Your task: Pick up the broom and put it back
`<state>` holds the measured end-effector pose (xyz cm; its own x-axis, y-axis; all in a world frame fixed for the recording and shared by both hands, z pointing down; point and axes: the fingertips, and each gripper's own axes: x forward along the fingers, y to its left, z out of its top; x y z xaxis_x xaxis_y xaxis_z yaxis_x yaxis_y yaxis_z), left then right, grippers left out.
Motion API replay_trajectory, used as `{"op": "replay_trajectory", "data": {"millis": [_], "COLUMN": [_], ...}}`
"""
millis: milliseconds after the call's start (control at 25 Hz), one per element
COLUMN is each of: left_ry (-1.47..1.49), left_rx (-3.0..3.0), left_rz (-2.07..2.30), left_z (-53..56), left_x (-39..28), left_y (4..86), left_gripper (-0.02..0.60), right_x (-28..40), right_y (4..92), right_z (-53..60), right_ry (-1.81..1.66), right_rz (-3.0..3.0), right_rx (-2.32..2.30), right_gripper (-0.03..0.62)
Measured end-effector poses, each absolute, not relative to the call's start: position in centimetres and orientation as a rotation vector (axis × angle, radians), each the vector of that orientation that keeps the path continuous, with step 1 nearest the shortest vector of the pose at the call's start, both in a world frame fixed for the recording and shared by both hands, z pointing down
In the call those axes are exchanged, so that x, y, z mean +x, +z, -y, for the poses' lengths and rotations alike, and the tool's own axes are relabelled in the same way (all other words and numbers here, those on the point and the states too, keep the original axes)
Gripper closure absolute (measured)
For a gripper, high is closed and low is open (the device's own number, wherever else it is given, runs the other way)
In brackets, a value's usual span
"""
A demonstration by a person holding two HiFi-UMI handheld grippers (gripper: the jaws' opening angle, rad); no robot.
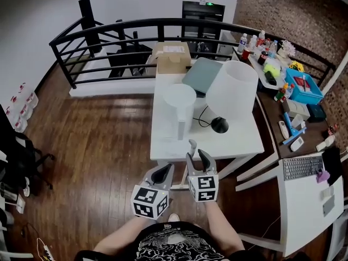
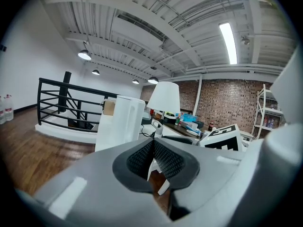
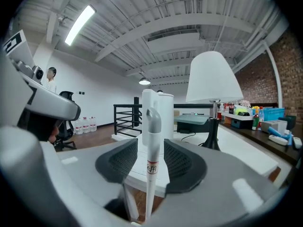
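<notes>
The broom shows only as a white handle with a grey capped top (image 3: 152, 122) and a small label. It stands upright in front of the white table's near edge (image 1: 179, 155). In the head view its top (image 1: 192, 144) pokes up between the jaws of my right gripper (image 1: 197, 159). My right gripper (image 3: 150, 143) is open around the handle, with a gap on the left side, so its pads are not pressing on it. My left gripper (image 1: 163, 173) hangs just left of it, shut and empty (image 2: 154, 148). The brush end is hidden.
On the table stand a white cylinder (image 1: 180, 105) and a lamp with a white shade (image 1: 232, 88). A black railing (image 1: 109, 42) runs behind. A cluttered brown table (image 1: 272, 113) and a desk with a keyboard (image 1: 302, 167) are on the right. A person (image 3: 49, 79) stands far left.
</notes>
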<state>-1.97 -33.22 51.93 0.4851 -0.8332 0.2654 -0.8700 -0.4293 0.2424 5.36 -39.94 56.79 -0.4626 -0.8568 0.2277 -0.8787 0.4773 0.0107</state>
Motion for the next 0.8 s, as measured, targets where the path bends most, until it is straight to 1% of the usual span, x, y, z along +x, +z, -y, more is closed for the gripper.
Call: {"op": "replay_trajectory", "data": {"millis": [320,800], "left_ry": [0.128,0.087], "left_rx": [2.422,2.490], "left_rz": [1.439,1.439], "left_z": [29.9,23.1], "left_x": [-3.7,-5.6], "left_y": [49.8,46.8], "left_gripper": [0.577,0.577], "right_x": [3.8,0.5], "right_y": [51.6,45.5], "right_z": [34.5,24.7], "right_ry": [0.095,0.049], "right_rz": [2.564,2.644], "right_rx": [1.572,1.589], "right_gripper": [0.450,0.516]}}
